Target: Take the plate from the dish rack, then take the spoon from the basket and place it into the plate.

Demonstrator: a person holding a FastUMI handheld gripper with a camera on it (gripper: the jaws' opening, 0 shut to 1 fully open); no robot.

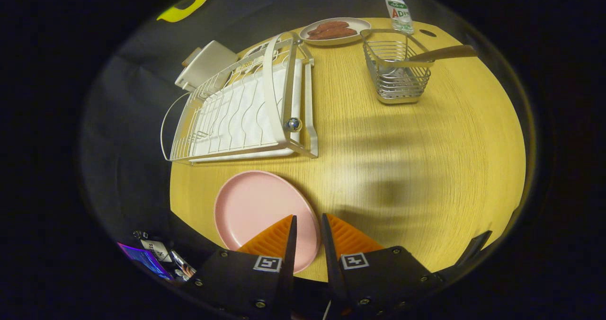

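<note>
Gripper view, read from left to right. The white wire dish rack [241, 107] stands on the wooden table [426, 168] near its far left edge, its slots bare, with a white box [206, 64] just behind it. Just ahead of the fingers, the pink plate [260, 216] lies flat on the table in front of the rack, which suggests the first part of the task is done and the plate has been set in open space where it can receive the spoon. The gripper [307, 237] hangs above the plate's near right rim; its fingers stand close together with a narrow gap between them and nothing in it, so they hold nothing, and the plate rests on its own. Beyond the fingers, at the table's far edge, a second plate [335, 30] carries brown sausage-like food. To its right stands the wire basket [396, 71], in which the spoon [442, 52] leans, its handle jutting over the rim toward the right; that raised handle is probably the easiest place to grip. A small bottle [398, 11] stands just behind the basket. The next move, as judged here, is a reach across the table to the spoon handle.
</note>
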